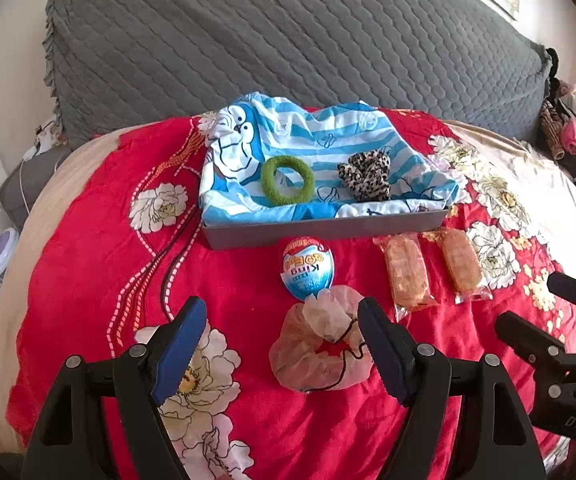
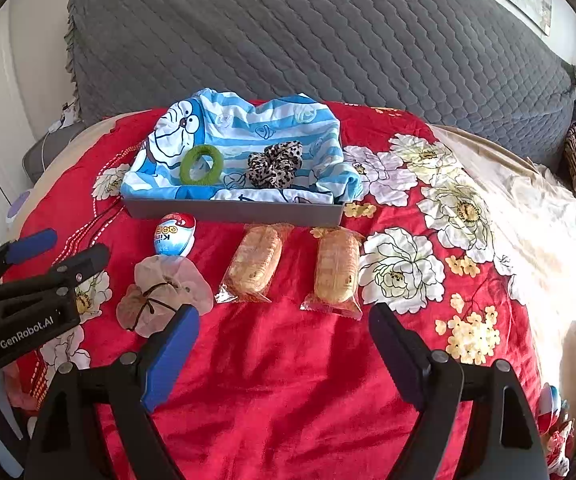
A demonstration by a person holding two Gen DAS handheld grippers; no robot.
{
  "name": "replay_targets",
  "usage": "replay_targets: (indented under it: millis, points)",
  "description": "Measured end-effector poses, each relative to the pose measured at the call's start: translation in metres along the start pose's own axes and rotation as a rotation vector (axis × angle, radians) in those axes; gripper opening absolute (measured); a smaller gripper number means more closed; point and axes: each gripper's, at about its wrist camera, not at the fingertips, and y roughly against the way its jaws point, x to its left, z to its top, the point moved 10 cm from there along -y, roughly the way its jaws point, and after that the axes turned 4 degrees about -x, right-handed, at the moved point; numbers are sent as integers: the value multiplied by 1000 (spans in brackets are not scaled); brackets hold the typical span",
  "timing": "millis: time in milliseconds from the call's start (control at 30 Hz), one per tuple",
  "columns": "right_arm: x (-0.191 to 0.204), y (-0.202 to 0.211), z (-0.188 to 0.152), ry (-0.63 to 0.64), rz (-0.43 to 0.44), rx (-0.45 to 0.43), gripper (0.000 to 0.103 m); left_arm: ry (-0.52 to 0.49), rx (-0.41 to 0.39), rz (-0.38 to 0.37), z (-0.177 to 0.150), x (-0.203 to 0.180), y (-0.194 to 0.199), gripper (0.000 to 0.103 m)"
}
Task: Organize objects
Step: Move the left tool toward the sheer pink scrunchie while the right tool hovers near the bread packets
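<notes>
A grey tray (image 1: pixel 328 229) (image 2: pixel 232 212) lined with blue striped cartoon cloth holds a green ring scrunchie (image 1: pixel 287 180) (image 2: pixel 202 164) and a leopard scrunchie (image 1: pixel 366 176) (image 2: pixel 275 169). In front of it on the red floral blanket lie a chocolate egg (image 1: pixel 307 266) (image 2: pixel 174 233), a sheer pink scrunchie (image 1: pixel 320 340) (image 2: pixel 164 294) and two wrapped cakes (image 1: pixel 406 276) (image 1: pixel 462 265) (image 2: pixel 254 265) (image 2: pixel 336 274). My left gripper (image 1: pixel 284 352) is open, its fingers either side of the pink scrunchie without touching it. My right gripper (image 2: pixel 284 356) is open over bare blanket, just short of the two cakes.
A grey quilted headboard cushion (image 1: pixel 288 32) rises behind the tray. Clothes (image 1: pixel 572 132) are piled at the far right. A purple-lidded round container (image 1: pixel 2 252) sits off the bed's left edge. A snack wrapper (image 2: pixel 552 408) lies at the right edge.
</notes>
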Motion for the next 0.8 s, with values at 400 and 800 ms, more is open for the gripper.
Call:
replay_targets:
  millis: [400, 800]
  points:
    - [-3, -20, -12, -6, -4, 26, 88, -16, 38, -9, -18, -7, -20, 79]
    - [-6, -29, -19, -13, -6, 42, 101, -27, 58, -8, -28, -10, -28, 82]
